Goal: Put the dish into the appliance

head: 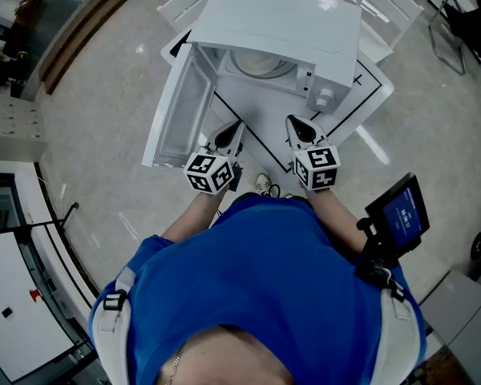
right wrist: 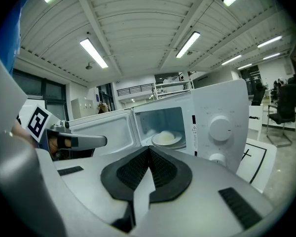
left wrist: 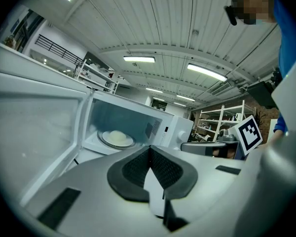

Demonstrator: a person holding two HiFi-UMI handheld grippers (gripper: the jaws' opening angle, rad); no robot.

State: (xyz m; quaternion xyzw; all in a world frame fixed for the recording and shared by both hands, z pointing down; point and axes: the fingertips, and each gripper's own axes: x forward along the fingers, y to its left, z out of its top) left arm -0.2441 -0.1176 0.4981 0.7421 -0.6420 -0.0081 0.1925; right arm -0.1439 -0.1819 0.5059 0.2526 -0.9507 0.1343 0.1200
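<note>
A white microwave (head: 289,30) stands on a low white table with its door (head: 176,111) swung open to the left. Inside it, a white dish with a pale mound (left wrist: 117,138) (right wrist: 166,137) rests on the turntable. My left gripper (head: 231,135) (left wrist: 149,154) and right gripper (head: 298,128) (right wrist: 149,154) hover side by side in front of the open cavity, pulled back from it. Both are shut with nothing between their pads, and neither touches the microwave or the dish.
The microwave's two knobs (right wrist: 220,128) are on its right panel. Black lines mark the white table (head: 367,95). A screen on a stand (head: 398,212) is at my right hip. White chairs (head: 389,6) stand behind the table, shelving (left wrist: 222,125) farther off.
</note>
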